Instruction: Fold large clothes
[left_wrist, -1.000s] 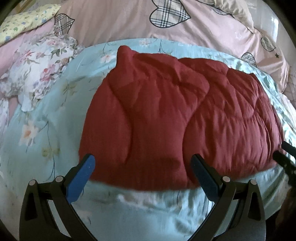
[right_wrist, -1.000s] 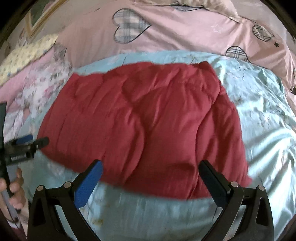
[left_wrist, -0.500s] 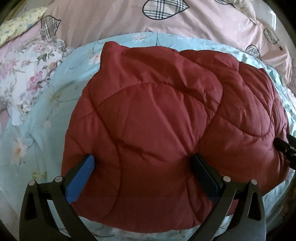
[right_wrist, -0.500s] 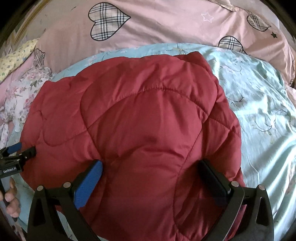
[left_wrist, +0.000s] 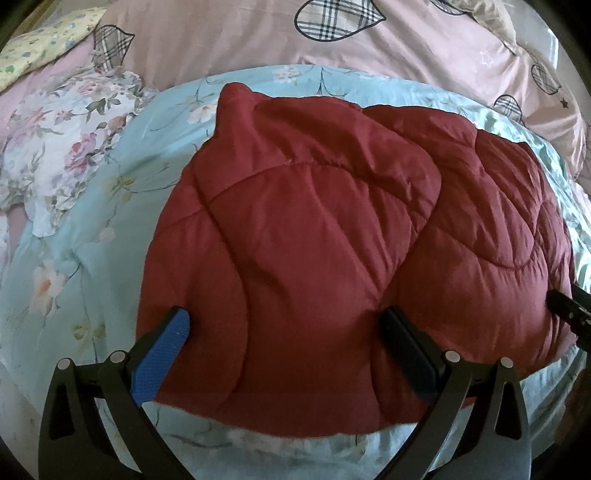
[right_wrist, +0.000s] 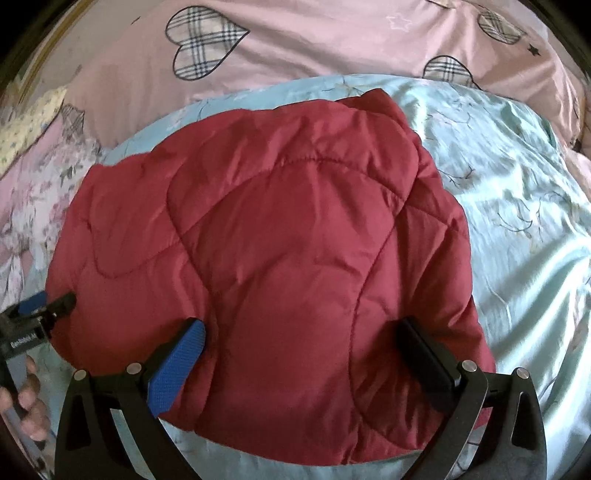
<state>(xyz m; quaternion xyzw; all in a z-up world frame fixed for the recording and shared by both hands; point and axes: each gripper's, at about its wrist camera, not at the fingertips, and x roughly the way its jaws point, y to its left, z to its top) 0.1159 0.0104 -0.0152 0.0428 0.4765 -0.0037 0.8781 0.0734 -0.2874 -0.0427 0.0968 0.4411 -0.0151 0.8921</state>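
A dark red quilted padded jacket (left_wrist: 332, 229) lies folded in a puffy heap on a light blue floral bedsheet (left_wrist: 110, 192); it also shows in the right wrist view (right_wrist: 280, 258). My left gripper (left_wrist: 284, 332) is open, its fingers wide apart over the jacket's near left part, holding nothing. My right gripper (right_wrist: 299, 343) is open over the jacket's near right part, holding nothing. The tip of the right gripper shows at the right edge of the left wrist view (left_wrist: 569, 310). The left gripper and the hand holding it show at the left edge of the right wrist view (right_wrist: 33, 317).
A pink duvet with plaid hearts (left_wrist: 332, 40) lies bunched along the far side of the bed. A white floral cloth (left_wrist: 62, 140) lies at the left. A yellow floral pillow (left_wrist: 40, 44) sits at the far left. Wrinkled blue sheet (right_wrist: 517, 221) spreads to the right of the jacket.
Both grippers moved in over the jacket from the near edge, then drew back a little. The jacket's near hem now lies inside both views. Both grippers stayed open.
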